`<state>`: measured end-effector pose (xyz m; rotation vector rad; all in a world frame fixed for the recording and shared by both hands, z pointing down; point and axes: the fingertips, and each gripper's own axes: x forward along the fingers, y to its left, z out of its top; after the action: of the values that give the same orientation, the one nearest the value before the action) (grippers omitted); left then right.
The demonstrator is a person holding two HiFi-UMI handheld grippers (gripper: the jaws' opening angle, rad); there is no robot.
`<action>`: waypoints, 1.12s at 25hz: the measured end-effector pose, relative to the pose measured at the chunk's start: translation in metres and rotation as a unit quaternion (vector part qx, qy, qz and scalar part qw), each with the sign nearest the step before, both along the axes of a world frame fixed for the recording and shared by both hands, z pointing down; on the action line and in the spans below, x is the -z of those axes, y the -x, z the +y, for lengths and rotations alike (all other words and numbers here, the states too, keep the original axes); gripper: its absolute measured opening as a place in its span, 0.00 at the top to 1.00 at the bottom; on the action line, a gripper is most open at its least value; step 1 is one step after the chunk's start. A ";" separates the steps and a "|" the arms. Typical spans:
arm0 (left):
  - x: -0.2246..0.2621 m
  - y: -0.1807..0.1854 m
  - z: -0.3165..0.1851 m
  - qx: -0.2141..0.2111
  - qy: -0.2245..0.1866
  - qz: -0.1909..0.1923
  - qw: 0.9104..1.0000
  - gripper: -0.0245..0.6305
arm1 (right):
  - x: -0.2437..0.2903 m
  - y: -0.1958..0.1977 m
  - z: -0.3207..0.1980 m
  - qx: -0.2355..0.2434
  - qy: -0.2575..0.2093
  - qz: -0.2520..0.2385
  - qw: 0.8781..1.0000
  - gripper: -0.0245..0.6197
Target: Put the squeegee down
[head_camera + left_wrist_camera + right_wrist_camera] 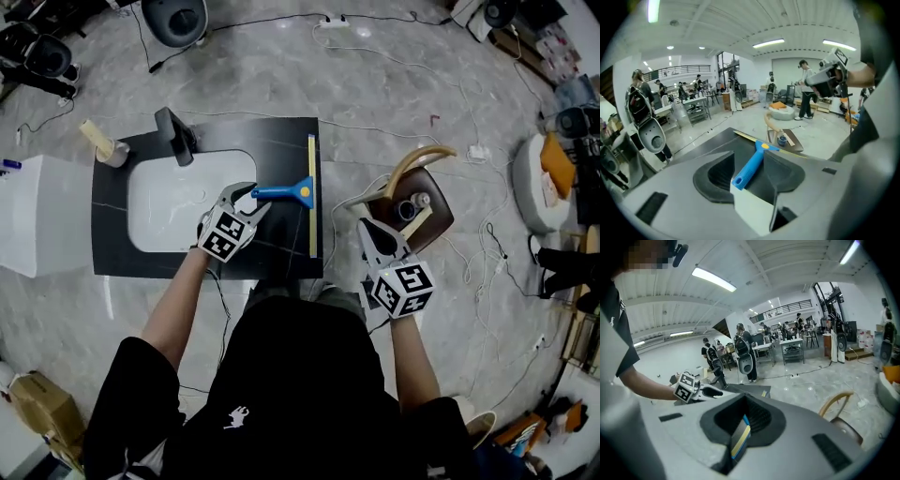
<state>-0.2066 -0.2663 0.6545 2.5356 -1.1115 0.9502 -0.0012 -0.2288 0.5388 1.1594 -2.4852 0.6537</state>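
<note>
The black countertop (281, 141) holds a white basin (178, 211), and the squeegee (286, 191) lies flat on the counter just right of it, its long blade along the counter's right edge. The left gripper (249, 200) hovers at the blue handle's end with jaws apart, not pressing it. The right gripper (373, 232), off to the side over the floor, is clamped on a thin pad (740, 437) with a yellow and blue edge.

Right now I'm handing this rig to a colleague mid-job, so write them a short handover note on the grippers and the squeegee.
Left gripper: jaws apart, empty, by the handle end of the blue squeegee.
Right gripper: closed on a thin yellow-and-blue pad, off the countertop's right side.
Squeegee: lying flat on the black countertop, right of the sink.
Done: squeegee is down and released.
To do: only back the left gripper clear.
</note>
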 end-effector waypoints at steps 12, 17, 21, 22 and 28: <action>0.114 0.015 0.051 0.271 -0.114 0.105 0.950 0.96 | 0.055 -0.010 -0.006 0.109 -0.068 -0.044 0.991 0.96; 0.148 0.004 0.088 0.325 -0.147 0.113 0.927 0.96 | 0.074 -0.027 0.004 0.131 -0.089 -0.056 0.986 0.96; 0.168 -0.016 0.118 0.355 -0.157 0.114 0.915 0.96 | 0.084 -0.041 0.018 0.151 -0.095 -0.072 0.981 0.96; 0.173 -0.022 0.125 0.358 -0.163 0.113 0.912 0.96 | 0.087 -0.045 0.023 0.156 -0.096 -0.076 0.980 0.96; 0.200 -0.053 0.164 0.378 -0.208 0.102 0.896 0.96 | 0.100 -0.070 0.053 0.174 -0.106 -0.090 0.975 0.96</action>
<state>-0.1536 -0.1024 0.4547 2.0509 -2.1572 0.2472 0.0687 -0.1760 0.4392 0.7234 -2.8729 0.4197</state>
